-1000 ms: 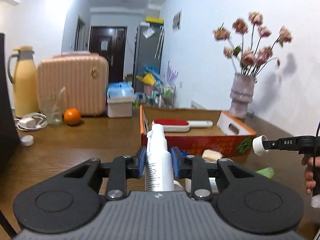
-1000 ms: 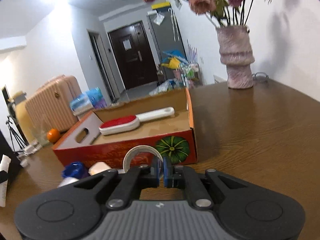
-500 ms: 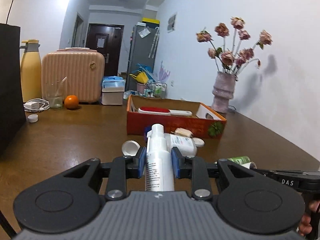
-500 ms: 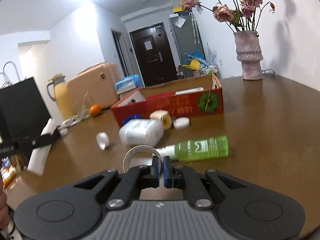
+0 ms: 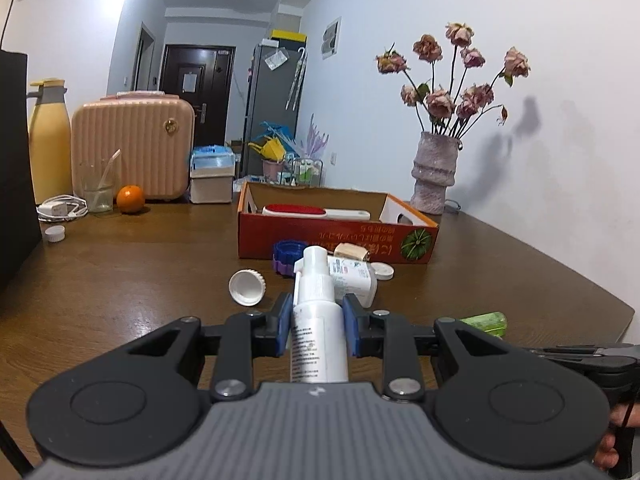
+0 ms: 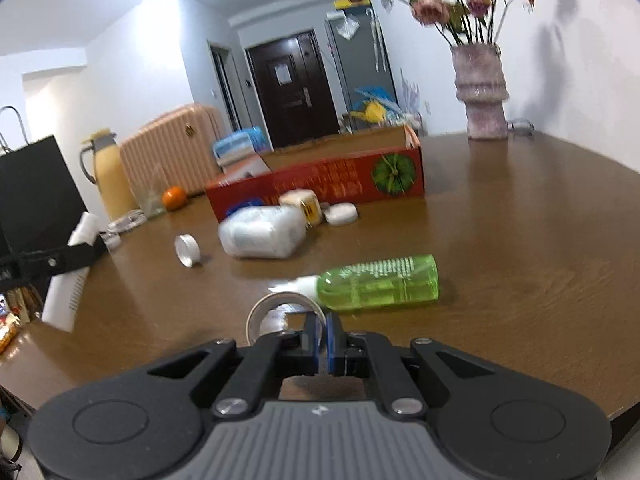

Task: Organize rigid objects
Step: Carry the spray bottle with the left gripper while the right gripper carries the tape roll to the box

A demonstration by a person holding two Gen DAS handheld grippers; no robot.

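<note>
Both claws pulled back from orange box (image 5: 336, 240); left claw (image 5: 316, 330) clamps white spray bottle (image 5: 318, 320), right claw (image 6: 323, 340) pinches tape ring (image 6: 276, 308) (neither boxed yet, above table (image 6: 520, 260))

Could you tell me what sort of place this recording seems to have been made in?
Most likely a lived-in home, around a wooden dining table. A vase of dried flowers, a pink suitcase and a dark entrance door down a hallway suggest a flat rather than a lab.
</note>
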